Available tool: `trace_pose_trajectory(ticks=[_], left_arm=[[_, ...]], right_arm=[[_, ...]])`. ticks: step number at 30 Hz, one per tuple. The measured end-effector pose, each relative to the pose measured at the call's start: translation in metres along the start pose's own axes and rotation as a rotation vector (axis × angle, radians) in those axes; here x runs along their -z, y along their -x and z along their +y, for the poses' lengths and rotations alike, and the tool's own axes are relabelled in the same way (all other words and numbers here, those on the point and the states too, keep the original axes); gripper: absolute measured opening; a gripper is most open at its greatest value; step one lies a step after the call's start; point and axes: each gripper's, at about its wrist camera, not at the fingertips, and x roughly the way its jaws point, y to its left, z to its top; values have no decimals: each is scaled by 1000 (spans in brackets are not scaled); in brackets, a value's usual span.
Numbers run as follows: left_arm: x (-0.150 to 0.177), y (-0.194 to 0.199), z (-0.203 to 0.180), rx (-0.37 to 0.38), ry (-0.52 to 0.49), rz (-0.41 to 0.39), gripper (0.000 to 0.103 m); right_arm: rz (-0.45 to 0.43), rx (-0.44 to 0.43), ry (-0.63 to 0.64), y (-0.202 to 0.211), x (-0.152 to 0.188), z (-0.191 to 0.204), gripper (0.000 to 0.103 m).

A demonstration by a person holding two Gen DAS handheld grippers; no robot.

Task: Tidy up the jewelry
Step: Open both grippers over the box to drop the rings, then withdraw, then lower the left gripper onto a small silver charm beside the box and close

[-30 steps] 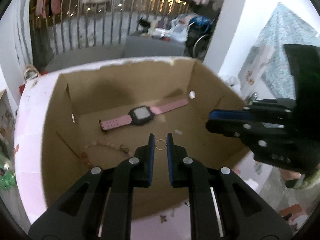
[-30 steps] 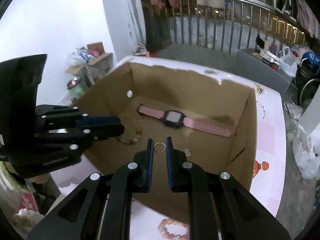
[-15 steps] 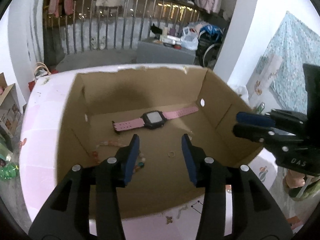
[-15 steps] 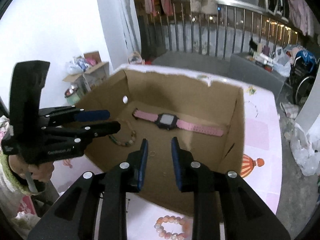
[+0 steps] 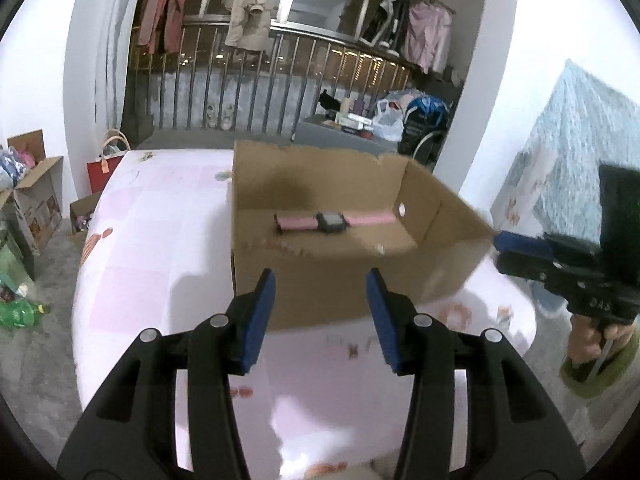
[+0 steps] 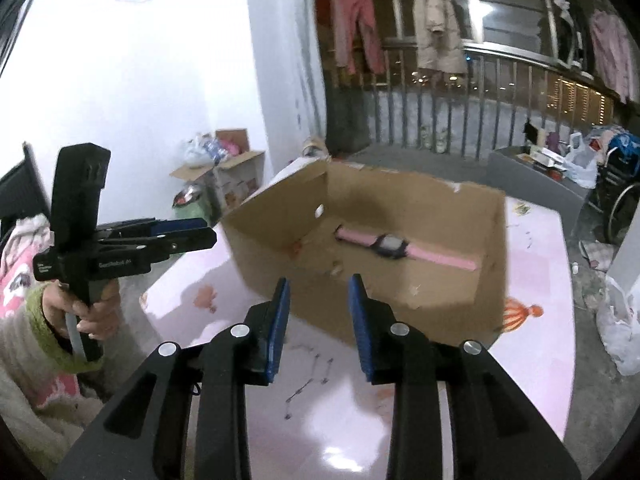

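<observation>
**Both grippers empty in front of the cardboard box**

We take the cardboard box (image 5: pixel 320 280) as our landmark. It stands open-topped on a table with a pink patterned cloth (image 5: pixel 160 264). Inside the box, on its floor near the far wall, we see a pink-strapped watch (image 5: pixel 332 222) lying flat, strap stretched out sideways; from the right wrist view the same watch (image 6: pixel 394 246) lies toward the far right corner. A string of pale beads (image 5: pixel 276 246) shows blurred on the box floor, nearer than the watch and toward the left wall. We cannot make out any smaller piece for certain through the motion blur.

Our left gripper (image 5: pixel 320 312) hangs over the tablecloth on the near side of the box, its blue pads spread well apart with nothing between them. Our right gripper (image 6: pixel 318 322) also sits on the near side of the box; its jaws are opening, narrower than the left pair, and nothing is between them either.

On the cloth just in front of the box, below the right gripper, a thin dark chain (image 6: pixel 308 380) lies loose. An orange print (image 6: pixel 520 314) marks the cloth by the box's right near corner.

Behind the box we see a metal railing (image 5: pixel 280 80) with clothes hanging above it.
</observation>
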Motion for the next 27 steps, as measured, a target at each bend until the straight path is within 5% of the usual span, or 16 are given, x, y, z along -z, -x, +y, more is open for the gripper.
trace_pose_trajectory(ticks=[8, 12, 27], left_arm=[[53, -28, -26, 10, -90, 106, 45], [69, -52, -30, -27, -130, 162, 30], [79, -67, -24, -3, -150, 160, 19]], right_arm=[[132, -30, -49, -50, 31, 10, 30], [183, -27, -71, -74, 38, 7, 30], [263, 25, 17, -124, 47, 16, 30]])
